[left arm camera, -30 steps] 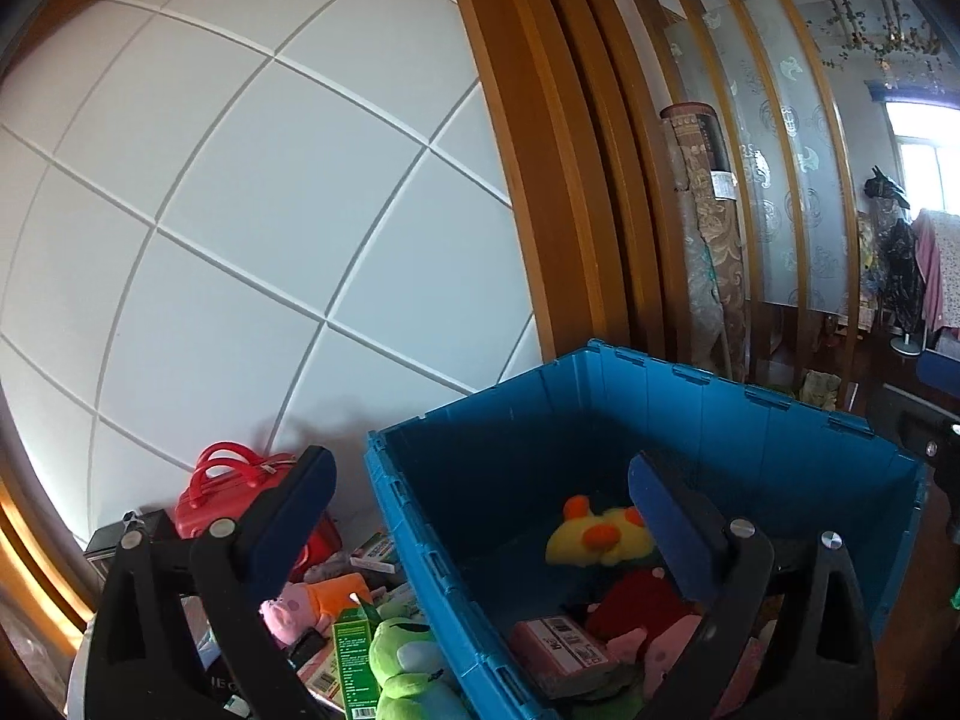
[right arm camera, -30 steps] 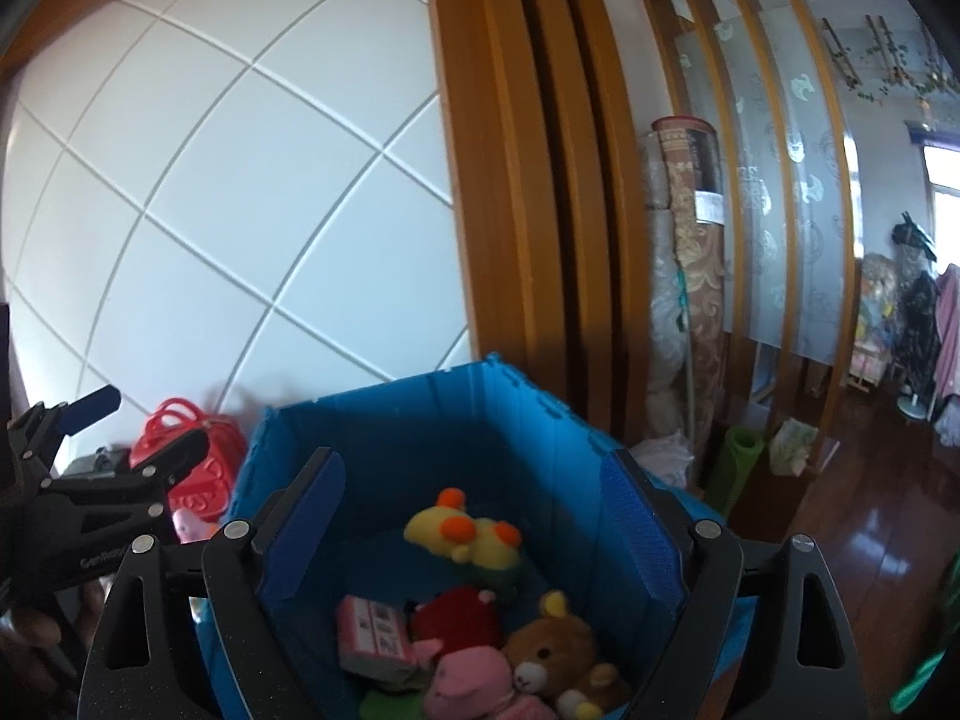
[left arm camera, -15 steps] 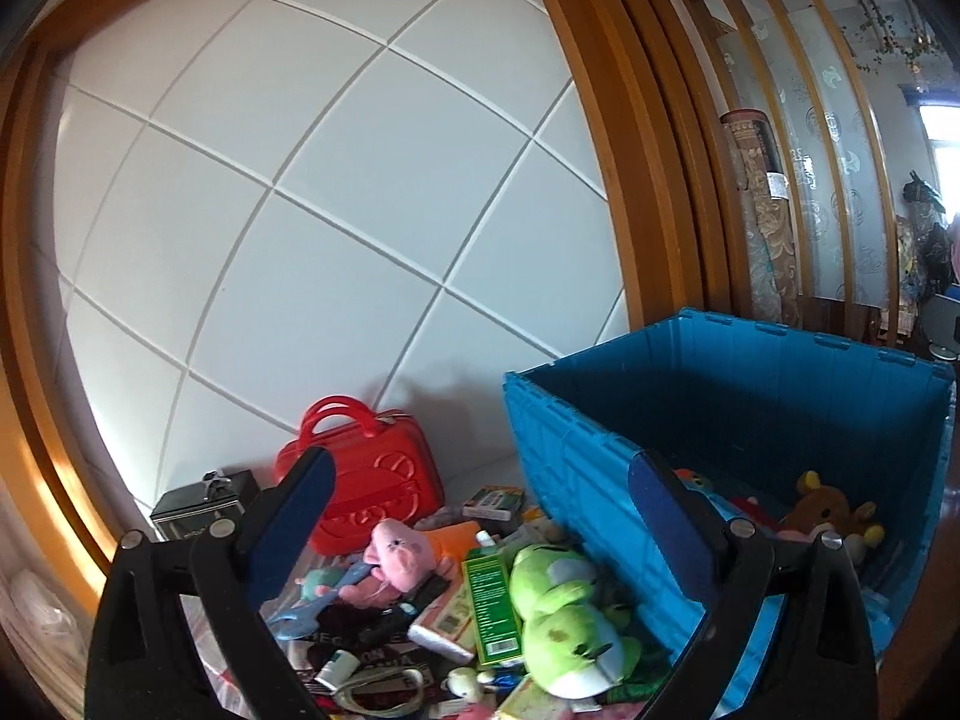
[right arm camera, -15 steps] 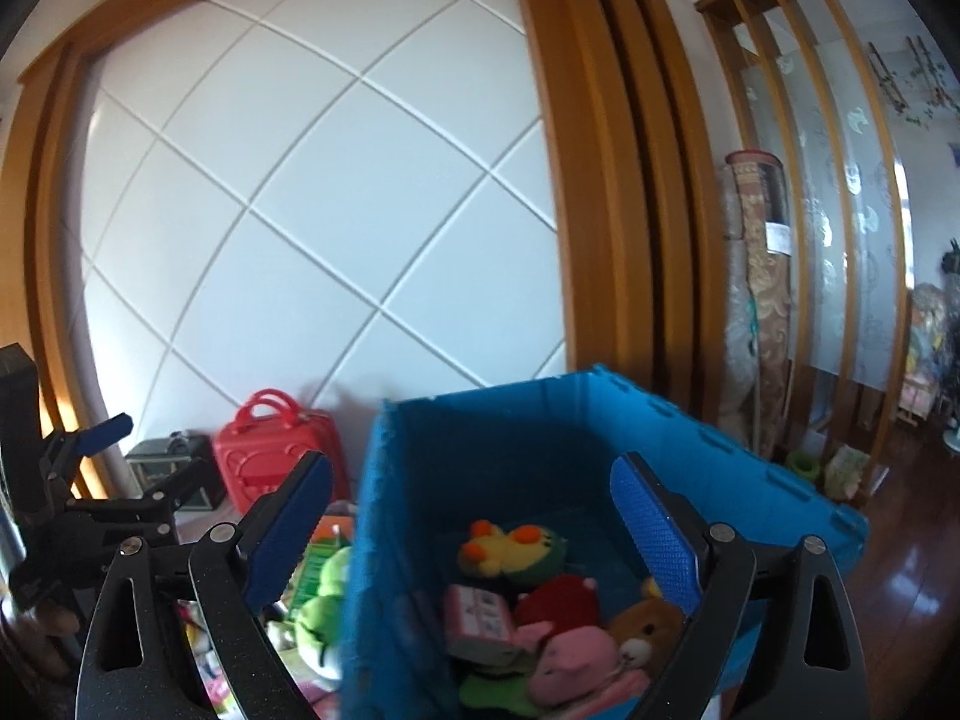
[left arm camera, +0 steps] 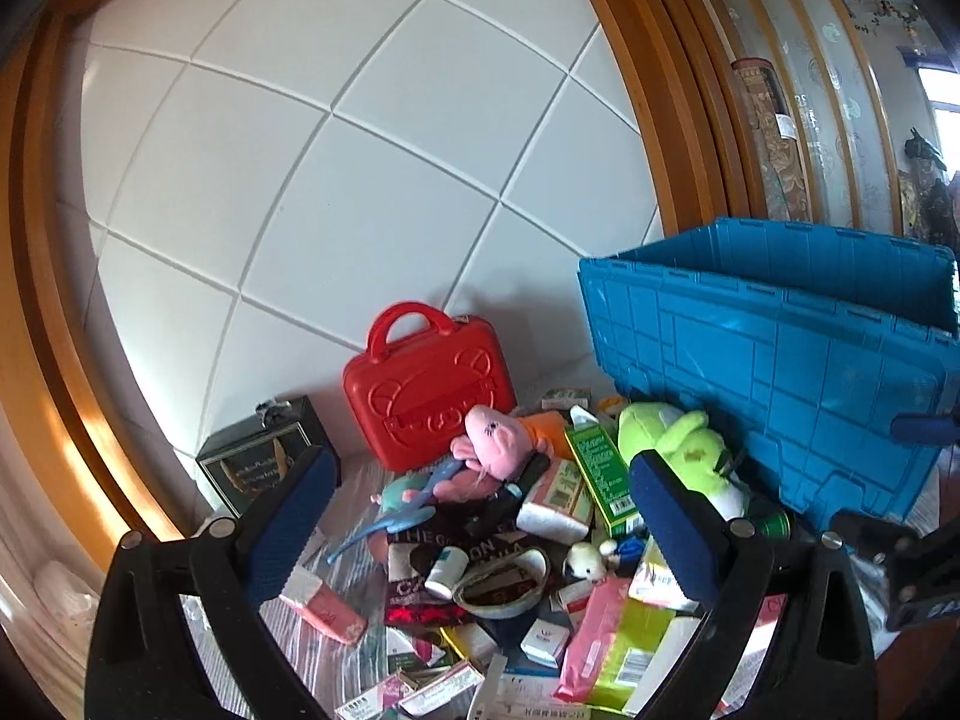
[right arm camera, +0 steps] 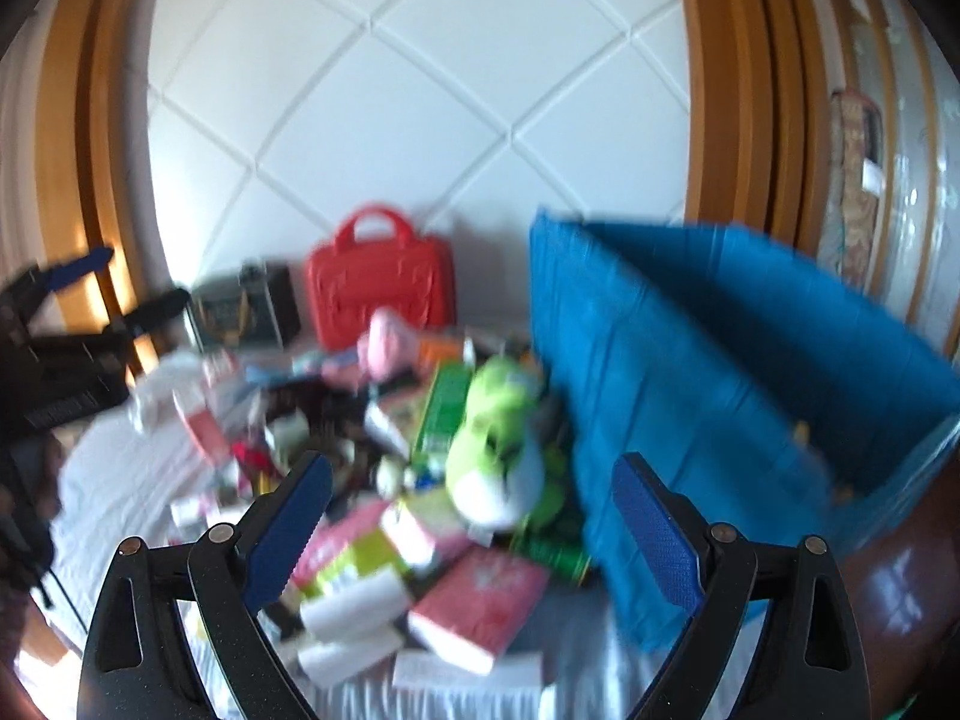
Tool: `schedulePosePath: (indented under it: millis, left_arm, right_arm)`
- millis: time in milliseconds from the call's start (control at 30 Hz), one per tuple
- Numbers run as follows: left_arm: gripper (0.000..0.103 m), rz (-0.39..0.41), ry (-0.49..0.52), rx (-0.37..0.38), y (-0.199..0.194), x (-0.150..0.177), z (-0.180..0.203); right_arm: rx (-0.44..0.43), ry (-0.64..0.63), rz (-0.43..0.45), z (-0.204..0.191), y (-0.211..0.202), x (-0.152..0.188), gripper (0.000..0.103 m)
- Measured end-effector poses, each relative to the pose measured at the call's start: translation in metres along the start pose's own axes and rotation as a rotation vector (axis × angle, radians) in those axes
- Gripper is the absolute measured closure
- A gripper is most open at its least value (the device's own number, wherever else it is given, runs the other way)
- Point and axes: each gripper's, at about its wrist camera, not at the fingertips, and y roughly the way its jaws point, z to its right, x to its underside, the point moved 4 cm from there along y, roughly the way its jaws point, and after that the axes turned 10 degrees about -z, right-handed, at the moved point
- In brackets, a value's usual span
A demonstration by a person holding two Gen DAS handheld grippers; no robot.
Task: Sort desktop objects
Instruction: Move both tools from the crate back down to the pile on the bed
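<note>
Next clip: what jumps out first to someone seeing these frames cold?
The big blue plastic crate fills the right side, standing against the white diamond-panelled wall. Left of it spreads a heap of toys and small boxes, with a red toy suitcase upright at the back, a pink pig plush before it and a green frog plush against the crate. Both grippers are open and empty.

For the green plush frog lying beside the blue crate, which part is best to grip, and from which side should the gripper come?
Grip the green plush frog across its rounded head, coming from above and from the pile side. The blue crate wall stands close on its other side, and the green carton leans along it, so only the soft top seems free for the open left gripper.
</note>
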Motion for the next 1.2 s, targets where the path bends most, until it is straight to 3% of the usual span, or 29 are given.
schedulePosePath:
  millis: [167,367,533,667,800,1000,1167,1200]
  left_arm:
    - [0.003,-0.064,0.019,0.029,0.018,0.034,0.001]
    - [0.003,-0.146,0.041,0.081,0.043,0.071,0.015]
    - [0.003,-0.236,0.069,0.123,0.067,0.101,0.038]
    - [0.003,-0.283,0.072,0.167,0.085,0.115,0.051]
    - [0.003,-0.303,0.111,0.215,0.096,0.124,0.068]
    - [0.003,-0.304,0.160,0.242,0.096,0.126,0.084]
    - [0.003,-0.312,0.132,0.226,0.100,0.124,0.071]
    - [0.003,-0.309,0.120,0.218,0.100,0.123,0.066]
  right_arm:
    - [0.072,0.029,-0.243,-0.007,0.083,0.056,0.008]
    - [0.107,0.060,-0.416,-0.003,0.155,0.111,0.008]
    - [0.095,0.145,-0.438,-0.002,0.186,0.135,0.008]
    - [0.091,0.216,-0.402,-0.003,0.195,0.136,0.004]
    - [0.114,0.244,-0.385,0.000,0.201,0.135,0.003]
    - [0.033,0.290,-0.416,0.014,0.196,0.136,0.001]
    - [0.194,0.220,-0.503,0.036,0.165,0.155,0.004]
    - [0.175,0.245,-0.495,0.038,0.158,0.154,0.004]
